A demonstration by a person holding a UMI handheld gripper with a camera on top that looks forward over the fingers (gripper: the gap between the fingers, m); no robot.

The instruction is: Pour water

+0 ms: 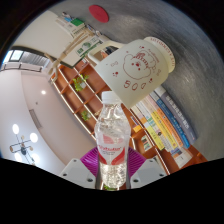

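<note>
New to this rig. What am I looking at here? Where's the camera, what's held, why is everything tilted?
No robot arm: a person carries a handheld two-finger gripper, and a wide-angle camera on it looks forward along the fingers. The fingers press on a clear water bottle with a pink label. Beyond it a white paper cup with a printed face hangs tipped, mouth turned away. Shelves of books and a ceiling fill the background, slanted because the gripper itself is tilted. No table surface shows.

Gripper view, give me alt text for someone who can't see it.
A clear water bottle with a pink label stands upright between the tongs, which grip its lower part. A white paper cup is tipped sideways above it, with shelves behind.
</note>
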